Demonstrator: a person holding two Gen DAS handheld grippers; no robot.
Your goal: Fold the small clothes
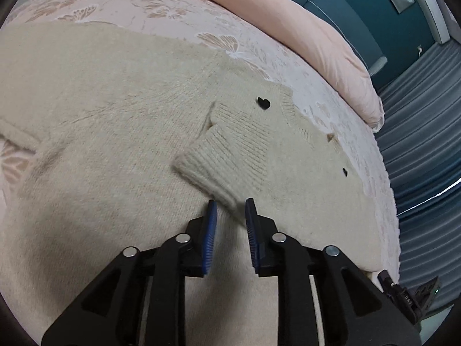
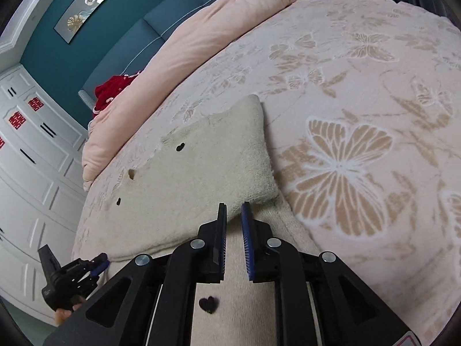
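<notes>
A cream knit cardigan (image 1: 100,121) with small black heart buttons (image 1: 263,103) lies flat on the bed. One ribbed sleeve cuff (image 1: 224,158) is folded in over the body. My left gripper (image 1: 230,206) is open, its blue pads on either side of the cuff's near corner, not closed on it. In the right wrist view the cardigan (image 2: 201,173) lies with a folded part ahead. My right gripper (image 2: 234,206) is open just above the knit near the folded edge. The left gripper (image 2: 72,276) also shows there at lower left.
The bed has a pink butterfly-patterned blanket (image 2: 360,115). A rolled pink duvet (image 2: 187,57) lies along the teal headboard (image 2: 115,46), with a red item (image 2: 111,92) beside it. White cabinets (image 2: 28,158) stand at left. Grey curtains (image 1: 417,144) hang beyond the bed edge.
</notes>
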